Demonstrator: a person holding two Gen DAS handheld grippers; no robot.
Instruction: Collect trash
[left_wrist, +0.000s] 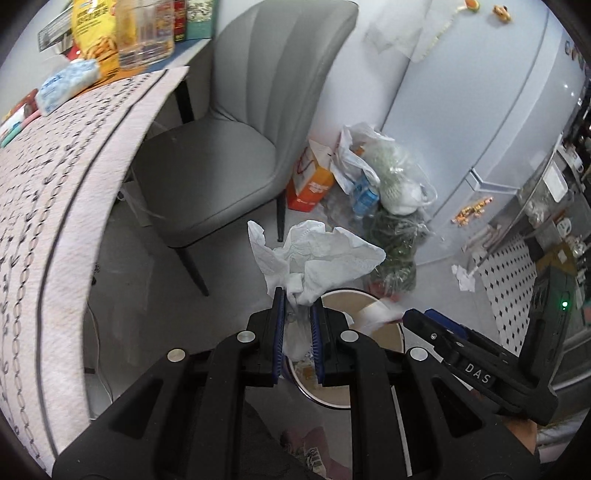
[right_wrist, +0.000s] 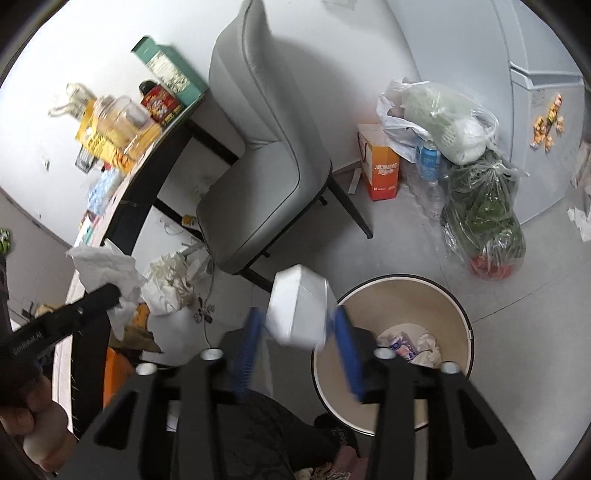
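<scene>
Crumpled white paper towel (left_wrist: 314, 254) is clamped in left gripper (left_wrist: 297, 325) above round beige trash bin (right_wrist: 399, 295), while white foam box (right_wrist: 299, 306) sits loose between parted right gripper (right_wrist: 295, 350) jaws short of rim, so floor miss is likely.

I stand in the lived-in dining corner of a home. A grey padded shell-back chair (left_wrist: 236, 155) fills the frame's centre, tucked beside a table under a white patterned cloth (left_wrist: 66, 192) at left, crowded with snack packets. A pale two-door fridge (left_wrist: 491, 110) dotted with magnets rises at upper right; grocery bags of greens (right_wrist: 480, 206) slump on the grey tiled floor (right_wrist: 424, 251).
</scene>
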